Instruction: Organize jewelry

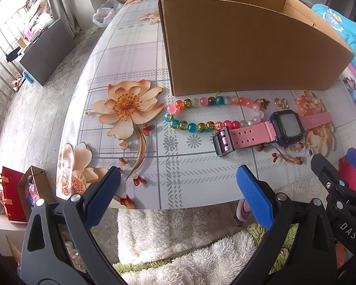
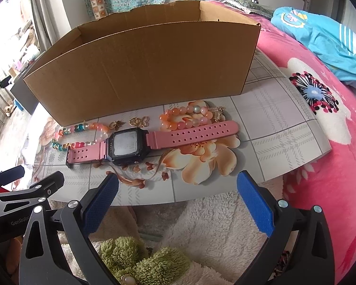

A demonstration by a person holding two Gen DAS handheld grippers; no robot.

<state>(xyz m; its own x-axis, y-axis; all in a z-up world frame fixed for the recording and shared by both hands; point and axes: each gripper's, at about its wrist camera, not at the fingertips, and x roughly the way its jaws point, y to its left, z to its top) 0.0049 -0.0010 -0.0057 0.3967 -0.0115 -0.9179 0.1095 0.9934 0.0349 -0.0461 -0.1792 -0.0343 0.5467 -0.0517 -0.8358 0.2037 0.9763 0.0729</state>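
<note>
Both grippers, left [image 1: 178,185] and right [image 2: 178,187], gape wide, holding nothing — I haven't started. Next I'd grab the watch [image 2: 127,146] — then drop it in the box [image 2: 142,71].

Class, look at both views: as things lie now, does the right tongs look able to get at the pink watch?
Probably yes. The right tongs stand open at the table's near edge, and the pink watch lies flat ahead with only bare tablecloth between. The cardboard box sits behind it.
</note>
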